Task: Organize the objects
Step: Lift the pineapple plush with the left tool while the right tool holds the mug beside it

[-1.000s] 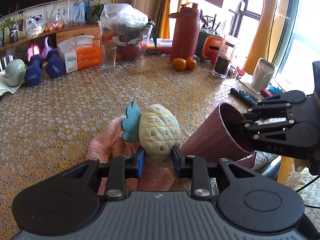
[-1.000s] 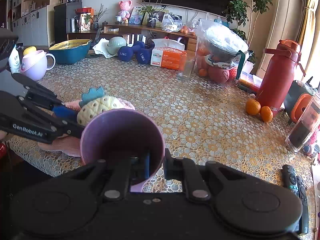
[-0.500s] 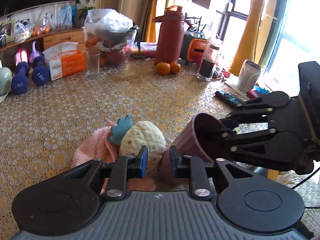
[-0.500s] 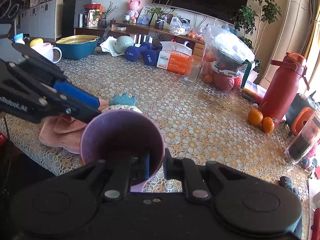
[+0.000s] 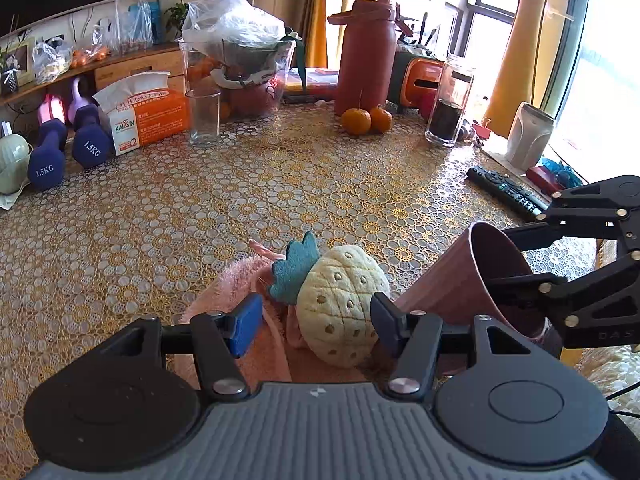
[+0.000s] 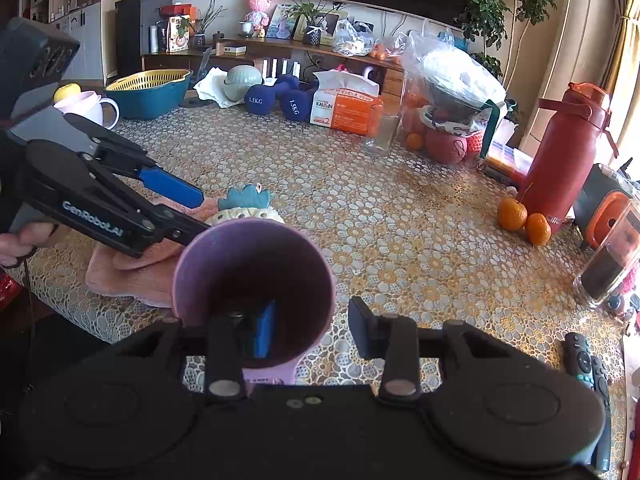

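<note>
A cream pineapple plush with a teal crown lies on a pink towel at the table's near edge. My left gripper is open, its fingers on either side of the plush; the gap on the left is wide. A mauve cup lies tilted beside the plush, mouth toward the right gripper. In the right wrist view the right gripper is open: the blue finger is inside the cup, the other finger stands well clear outside. The plush peeks out behind the cup.
On the table: two oranges, a red flask, a glass, a tissue box, blue dumbbells, a jar, remotes. A teal basket and mug stand far left.
Both grippers have opened. The left, shut on the plush a second ago, let it down onto the towel. The right released the cup's rim.
</note>
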`<state>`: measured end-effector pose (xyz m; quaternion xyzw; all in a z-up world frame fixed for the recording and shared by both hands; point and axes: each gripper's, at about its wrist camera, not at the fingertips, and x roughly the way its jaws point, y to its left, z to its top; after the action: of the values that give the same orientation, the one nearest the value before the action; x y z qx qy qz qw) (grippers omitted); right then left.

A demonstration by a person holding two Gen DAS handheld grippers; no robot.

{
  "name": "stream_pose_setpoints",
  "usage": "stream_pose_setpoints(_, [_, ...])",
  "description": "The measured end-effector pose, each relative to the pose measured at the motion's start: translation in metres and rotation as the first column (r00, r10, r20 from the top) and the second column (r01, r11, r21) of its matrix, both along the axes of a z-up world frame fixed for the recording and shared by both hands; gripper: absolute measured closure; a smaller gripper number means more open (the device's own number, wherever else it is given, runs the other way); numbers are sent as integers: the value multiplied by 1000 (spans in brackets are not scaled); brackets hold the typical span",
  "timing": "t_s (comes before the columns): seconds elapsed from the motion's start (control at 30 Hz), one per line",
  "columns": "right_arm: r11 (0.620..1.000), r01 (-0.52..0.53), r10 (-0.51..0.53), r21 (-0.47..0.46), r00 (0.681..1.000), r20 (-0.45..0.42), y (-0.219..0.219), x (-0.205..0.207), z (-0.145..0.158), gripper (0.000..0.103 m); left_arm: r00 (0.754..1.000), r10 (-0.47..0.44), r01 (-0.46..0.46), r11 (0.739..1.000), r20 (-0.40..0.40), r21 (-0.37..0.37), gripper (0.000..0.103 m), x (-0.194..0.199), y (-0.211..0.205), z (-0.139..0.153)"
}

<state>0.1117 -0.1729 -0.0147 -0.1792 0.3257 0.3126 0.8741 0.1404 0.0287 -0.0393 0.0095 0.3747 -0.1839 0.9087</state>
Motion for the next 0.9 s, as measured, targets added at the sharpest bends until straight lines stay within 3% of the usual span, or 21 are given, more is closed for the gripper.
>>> stream_pose_setpoints(0.2, [995,72,-65,73,994,-89,-12,0,8,66,998,-40,38,998,-49,-45,46,16,-1,-11])
stream_pose_setpoints(0.23, [992,85,-75,90,991,-112,-15,0,8,66,998,-42,39,998,-48,-52,49,16,-1,-10])
stream_pose_setpoints(0.27, [990,95,-81,101,987,-135,-16,1,7,68,998,-46,42,997,-53,-64,60,17,-1,-10])
stream_pose_setpoints(0.33, [987,115,-96,112,981,-166,-17,3,5,79,998,-44,40,996,-55,-78,66,16,-1,-9])
stream_pose_setpoints(0.37, [986,127,-107,112,980,-169,-17,4,3,91,998,-39,35,997,-47,-71,68,15,-2,-8])
stream_pose_setpoints(0.57, [986,138,-125,95,983,-133,-17,6,-1,96,1000,-9,10,999,13,-49,73,-2,-8,3])
stream_pose_setpoints(0.9, [998,54,-53,24,998,-41,-3,0,4,97,990,-2,19,993,142,-120,74,-46,6,53])
